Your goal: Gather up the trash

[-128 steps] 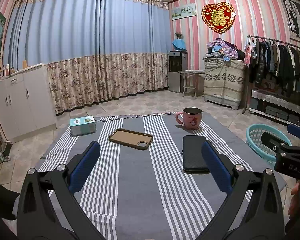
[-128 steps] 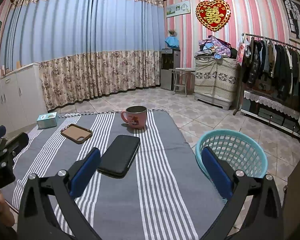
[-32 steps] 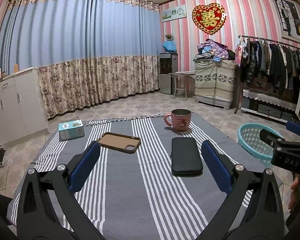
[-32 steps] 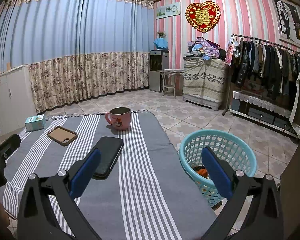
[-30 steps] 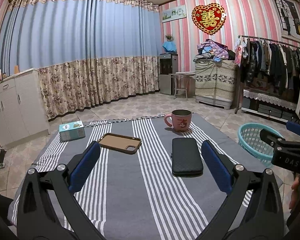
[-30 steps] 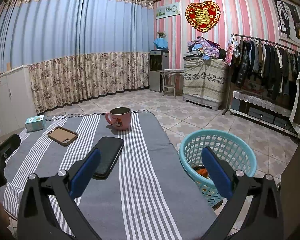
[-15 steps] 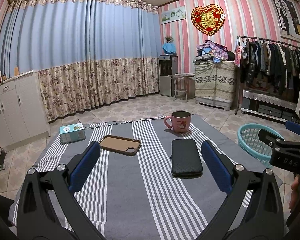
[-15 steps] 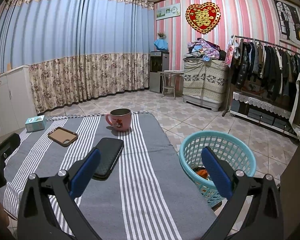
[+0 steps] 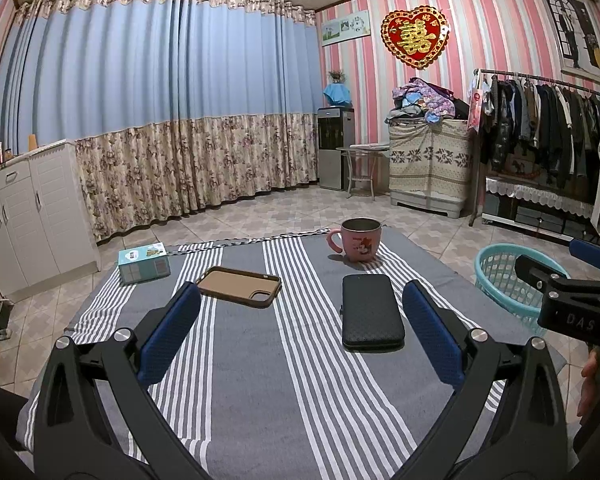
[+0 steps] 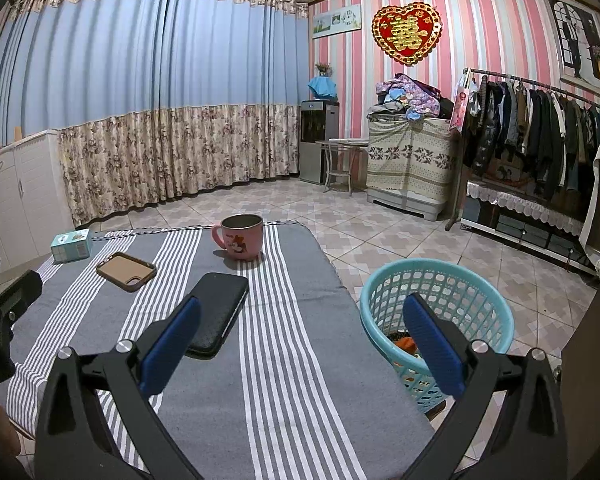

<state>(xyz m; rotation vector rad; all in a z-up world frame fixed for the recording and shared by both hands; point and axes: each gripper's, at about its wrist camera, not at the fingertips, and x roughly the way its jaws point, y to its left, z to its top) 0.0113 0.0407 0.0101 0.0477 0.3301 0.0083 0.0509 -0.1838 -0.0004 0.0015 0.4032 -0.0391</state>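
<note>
**Both grippers held wide above the striped table, basket at its right**

The left gripper (image 9: 300, 336) hangs over the near part of the table (image 9: 284, 400), its blue-padded jaws spread far apart with nothing between them. The right gripper (image 10: 300, 340) is likewise spread and empty, poised over the table's right edge, so that one finger (image 10: 168, 350) shows against the striped cloth and the other against the basket (image 10: 436, 280).

The turquoise basket stands on the tiled floor just beside the table's right side. Through its open top some orange and dark scraps (image 10: 405, 342) lie at the bottom, partly hidden by the right gripper's finger; what they are cannot be told.

On the grey cloth with white stripes four things lie apart from one another. A black case (image 9: 371, 312) lies flat near the middle, long side running away from the person. Beyond it a pink mug (image 9: 359, 239) stands upright near the far edge, handle to the left. To the left of the case a brown phone case (image 9: 239, 286) lies with its open side up, turned at an angle. At the far left corner sits a small teal box (image 9: 144, 262).

In the left wrist view the right gripper's black body appears at the right margin, in front of the basket
</note>
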